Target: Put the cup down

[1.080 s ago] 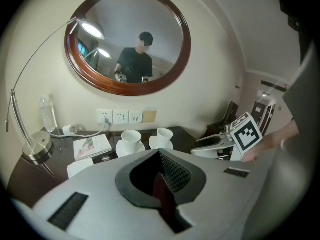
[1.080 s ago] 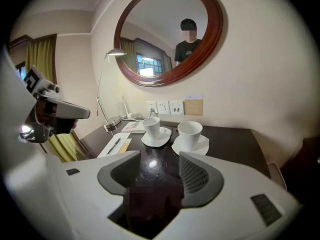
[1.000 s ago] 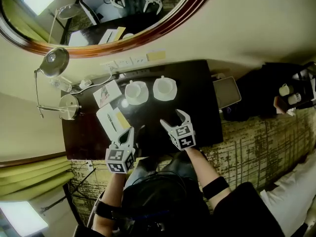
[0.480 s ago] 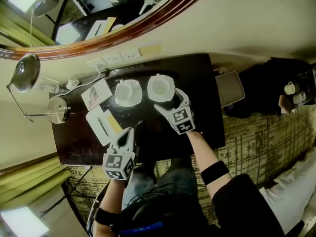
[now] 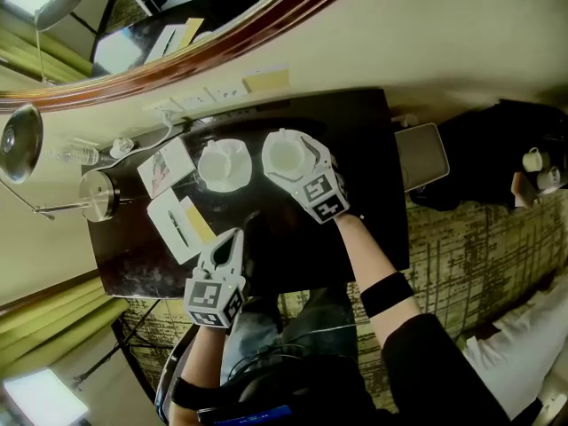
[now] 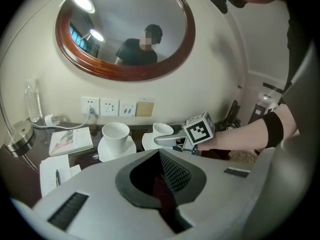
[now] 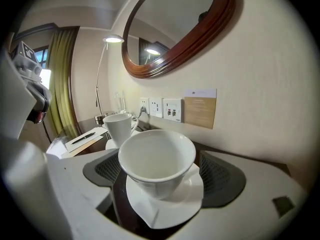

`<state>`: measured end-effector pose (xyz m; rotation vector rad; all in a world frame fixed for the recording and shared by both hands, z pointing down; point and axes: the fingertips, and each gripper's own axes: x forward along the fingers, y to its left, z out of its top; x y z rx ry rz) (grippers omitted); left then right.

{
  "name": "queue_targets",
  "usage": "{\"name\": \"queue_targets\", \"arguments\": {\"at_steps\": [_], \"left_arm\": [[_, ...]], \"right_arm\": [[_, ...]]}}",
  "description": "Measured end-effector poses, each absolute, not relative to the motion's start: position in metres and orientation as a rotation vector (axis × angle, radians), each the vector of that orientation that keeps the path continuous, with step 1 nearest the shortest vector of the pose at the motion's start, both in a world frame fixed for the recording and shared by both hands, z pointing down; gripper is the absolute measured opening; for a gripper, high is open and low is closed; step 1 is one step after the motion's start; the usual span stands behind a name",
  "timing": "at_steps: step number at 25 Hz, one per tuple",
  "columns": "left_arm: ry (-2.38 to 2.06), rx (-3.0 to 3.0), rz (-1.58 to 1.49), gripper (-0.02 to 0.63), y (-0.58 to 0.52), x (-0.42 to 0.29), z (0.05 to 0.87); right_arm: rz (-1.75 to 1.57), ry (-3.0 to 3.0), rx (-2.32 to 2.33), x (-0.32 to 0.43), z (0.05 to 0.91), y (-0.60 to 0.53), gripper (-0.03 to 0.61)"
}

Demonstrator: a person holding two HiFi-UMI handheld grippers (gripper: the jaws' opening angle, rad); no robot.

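A white cup point(image 7: 157, 159) stands upright on its saucer point(image 7: 167, 204) on the dark desk point(image 5: 364, 193), the right one of two sets. My right gripper point(image 5: 293, 160) reaches over the desk. Its jaws have just been opening and now stand wide on either side of that cup, with a gap at each pad point(image 7: 220, 176). The second cup point(image 5: 222, 161) sits on its own saucer just to the left. My left gripper point(image 5: 232, 240) hovers near the desk's front edge, shut and empty, pointing towards the cups.
A notepad with a pen point(image 5: 177, 226) and a booklet point(image 5: 165, 169) lie left of the cups. At the desk's far left stand a lamp base point(image 5: 96, 195) and a bottle point(image 5: 75, 154). Wall sockets point(image 7: 165, 109) and an oval mirror point(image 6: 125, 34) are behind. A grey tray point(image 5: 422, 156) rests at the right.
My right gripper has moved away from me across the desk to the right cup and spread its jaws around it. The left gripper has shifted only slightly.
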<state>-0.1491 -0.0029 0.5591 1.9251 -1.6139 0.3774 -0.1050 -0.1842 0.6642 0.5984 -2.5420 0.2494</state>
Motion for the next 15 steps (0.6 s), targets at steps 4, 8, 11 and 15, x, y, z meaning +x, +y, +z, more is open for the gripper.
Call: {"name": "queue_targets", "arguments": {"at_steps": [4, 8, 11, 15], "left_arm": [[-1.613, 1.922, 0.386, 0.000, -0.004, -0.148, 0.566], [-1.615, 1.918, 0.404, 0.000, -0.002, -0.151, 0.572], [-1.619, 1.917, 0.413, 0.000, -0.003, -0.151, 0.572], [-1.636, 1.906, 0.420, 0.000, -0.002, -0.153, 0.573]], "right_arm": [[0.203, -2.562, 0.532, -0.114, 0.663, -0.185, 0.452], [0.198, -2.576, 0.490, -0.114, 0.666, -0.183, 0.426], [0.191, -2.584, 0.480, -0.113, 0.665, -0.184, 0.426], [0.187, -2.604, 0.464, -0.107, 0.656, -0.183, 0.426]]}}
